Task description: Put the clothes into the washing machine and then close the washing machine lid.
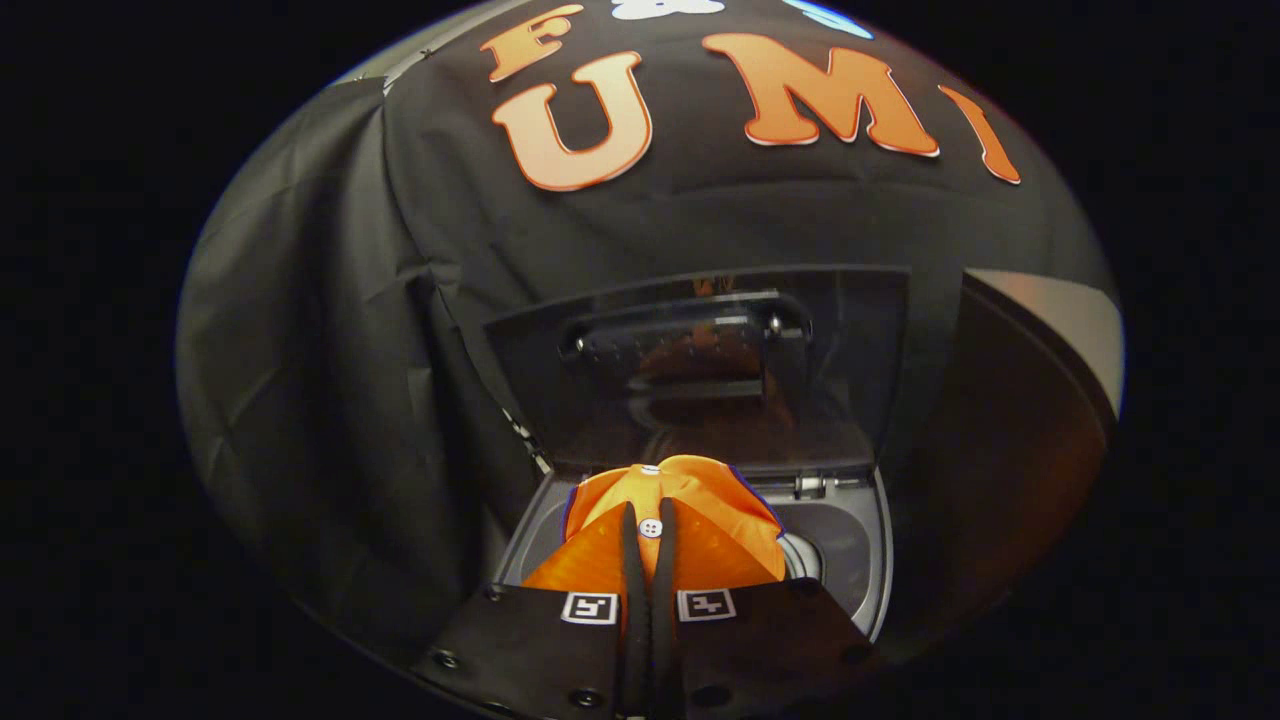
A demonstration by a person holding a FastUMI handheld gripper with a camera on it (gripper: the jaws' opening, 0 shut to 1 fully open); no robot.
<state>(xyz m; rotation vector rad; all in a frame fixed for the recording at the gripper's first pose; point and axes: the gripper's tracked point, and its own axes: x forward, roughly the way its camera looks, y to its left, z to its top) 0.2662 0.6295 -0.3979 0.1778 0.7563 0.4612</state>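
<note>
An orange garment (700, 525) with a small white button hangs pinched between my two fingers. My gripper (650, 515) is shut on its cloth, right above the open top of the washing machine (860, 545). The garment covers most of the drum opening; a sliver of the drum rim (800, 555) peeks out beside it. The dark see-through lid (700, 370) stands raised just beyond the garment, its handle (690, 335) near the top.
Black cloth walls (330, 350) surround the machine behind and to the side. A dark curved surface with a pale strip (1060, 320) rises on the other side of the lid.
</note>
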